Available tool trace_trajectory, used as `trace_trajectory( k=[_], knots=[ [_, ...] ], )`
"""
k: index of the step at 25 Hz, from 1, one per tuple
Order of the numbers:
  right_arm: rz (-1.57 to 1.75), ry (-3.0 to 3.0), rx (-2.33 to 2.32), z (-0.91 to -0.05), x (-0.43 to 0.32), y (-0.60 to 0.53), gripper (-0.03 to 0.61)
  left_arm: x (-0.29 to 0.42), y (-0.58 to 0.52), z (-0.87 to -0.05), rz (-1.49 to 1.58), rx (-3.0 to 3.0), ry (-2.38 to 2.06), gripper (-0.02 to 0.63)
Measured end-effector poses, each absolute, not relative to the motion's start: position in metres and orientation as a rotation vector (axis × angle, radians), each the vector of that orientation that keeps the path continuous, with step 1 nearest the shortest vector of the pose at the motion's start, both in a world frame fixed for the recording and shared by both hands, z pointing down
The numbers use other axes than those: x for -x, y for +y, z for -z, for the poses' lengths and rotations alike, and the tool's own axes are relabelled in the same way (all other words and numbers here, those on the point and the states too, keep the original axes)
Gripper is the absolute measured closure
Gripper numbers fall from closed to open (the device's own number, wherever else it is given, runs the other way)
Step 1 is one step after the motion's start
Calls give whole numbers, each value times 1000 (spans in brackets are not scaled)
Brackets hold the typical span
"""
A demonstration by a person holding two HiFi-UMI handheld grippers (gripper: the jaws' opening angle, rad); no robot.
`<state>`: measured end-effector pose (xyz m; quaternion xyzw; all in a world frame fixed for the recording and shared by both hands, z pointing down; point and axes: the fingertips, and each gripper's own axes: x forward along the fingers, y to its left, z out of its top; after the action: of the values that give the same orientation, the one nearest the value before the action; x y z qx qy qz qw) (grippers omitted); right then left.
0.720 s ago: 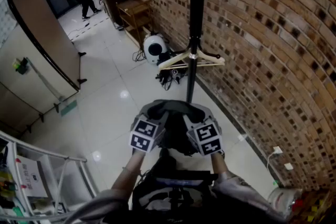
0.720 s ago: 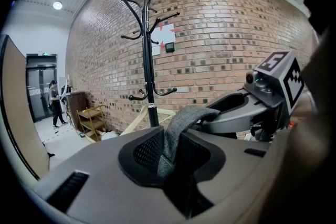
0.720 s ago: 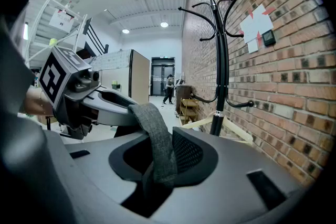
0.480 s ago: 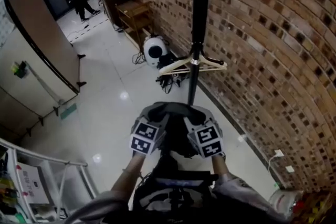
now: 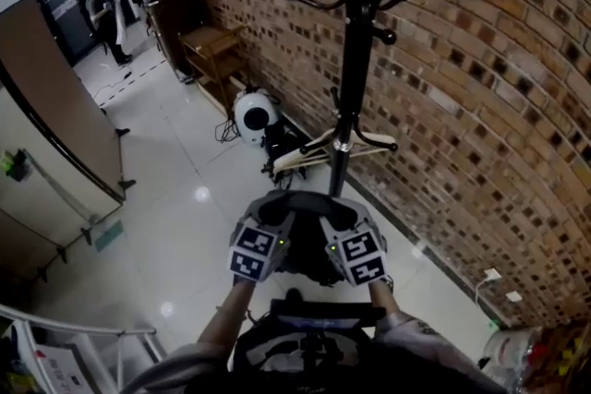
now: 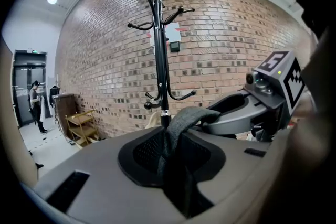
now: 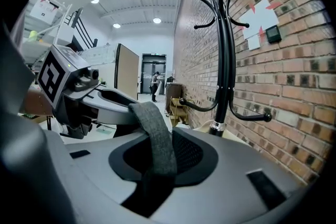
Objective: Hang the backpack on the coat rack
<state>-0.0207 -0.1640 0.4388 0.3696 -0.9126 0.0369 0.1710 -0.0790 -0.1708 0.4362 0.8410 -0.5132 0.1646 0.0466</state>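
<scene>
Head view: the left gripper (image 5: 275, 221) and right gripper (image 5: 337, 221) meet above the dark backpack (image 5: 303, 265), which is off the coat rack (image 5: 355, 60) ahead. Left gripper view: its jaws pinch the backpack's grey strap (image 6: 181, 123). Right gripper view: its jaws clamp the same strap.

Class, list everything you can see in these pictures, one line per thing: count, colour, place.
coat rack: one, black, against the wall
brick wall: one, reddish-brown, on the right
hangers: at least one, pale wood, low on the coat rack
backpack: one, grey and black, held up before the coat rack
shelf: one, wooden, along the wall
round appliance: one, white, on the floor
person: one, dark trousers, far doorway
left gripper: one, grey, jaws on backpack's handle
right gripper: one, grey, jaws on backpack's handle
</scene>
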Motion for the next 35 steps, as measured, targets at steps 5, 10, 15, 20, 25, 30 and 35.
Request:
trace_trajectory(
  k=[5,10,15,20,25,30,35],
  knots=[
    [-94,-2553,-1131,-436,39,-196,483,97,-206,-431,-511,-2634,-1498,531],
    [-126,-2520,-1222,-436,46,-228,483,104,-244,-427,-514,-2697,-1437,531],
    [-149,-2487,-1249,-437,51,-258,483,108,-278,-429,-506,-2695,-1414,531],
    [-142,-2473,-1245,-437,49,-280,483,105,-301,-429,-520,-2694,-1405,531],
    [-162,-2467,-1236,-443,42,-297,483,97,-319,-437,-594,-2713,-1366,531],
    [-188,-2464,-1225,-451,38,-309,483,90,-335,-447,-600,-2705,-1330,531],
    [-266,-2460,-1253,-468,25,-315,483,74,-341,-458,-710,-2753,-1267,529]
  ],
)
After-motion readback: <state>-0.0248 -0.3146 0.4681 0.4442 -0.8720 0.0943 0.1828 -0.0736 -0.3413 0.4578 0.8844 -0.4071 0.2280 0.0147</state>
